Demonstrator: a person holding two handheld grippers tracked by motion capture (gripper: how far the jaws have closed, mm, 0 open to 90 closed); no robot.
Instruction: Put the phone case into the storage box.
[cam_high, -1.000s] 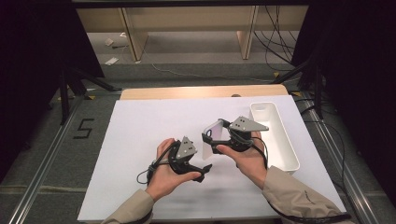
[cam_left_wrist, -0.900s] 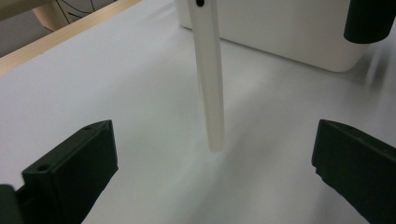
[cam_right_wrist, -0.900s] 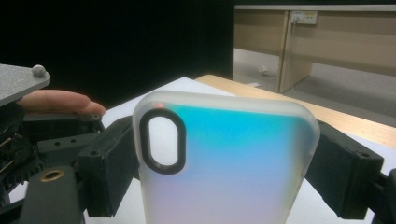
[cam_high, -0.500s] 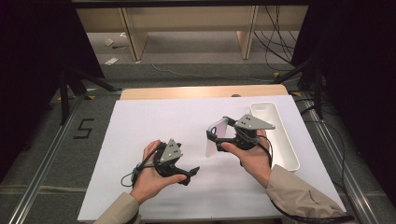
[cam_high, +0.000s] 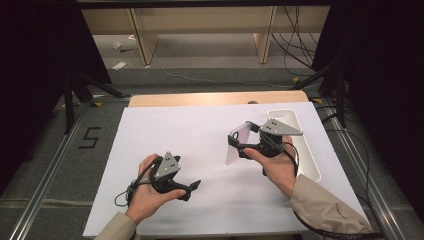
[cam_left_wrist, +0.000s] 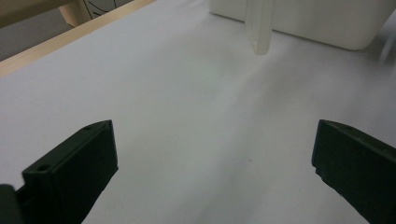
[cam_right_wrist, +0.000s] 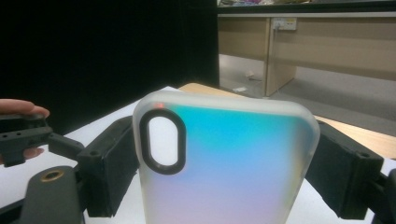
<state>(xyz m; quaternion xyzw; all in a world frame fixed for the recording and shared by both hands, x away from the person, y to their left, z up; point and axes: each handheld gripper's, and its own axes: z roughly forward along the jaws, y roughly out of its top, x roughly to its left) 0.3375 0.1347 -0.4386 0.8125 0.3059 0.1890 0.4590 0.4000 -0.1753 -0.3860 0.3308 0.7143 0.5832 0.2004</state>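
Right gripper (cam_high: 239, 141) clamped phone case (cam_high: 237, 144) across its width, case standing upright, lifted over white mat (cam_high: 165, 130), near tray (cam_high: 309, 165). Left gripper (cam_high: 192, 187) jaws spread wide, empty. Tip: keep squeeze steady, bring left in slow, square to case edge.

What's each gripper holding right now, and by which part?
Right gripper clamps a translucent frosted phone case with an iridescent back by its two long side edges, held above the table. Left gripper stands open, holding nothing.
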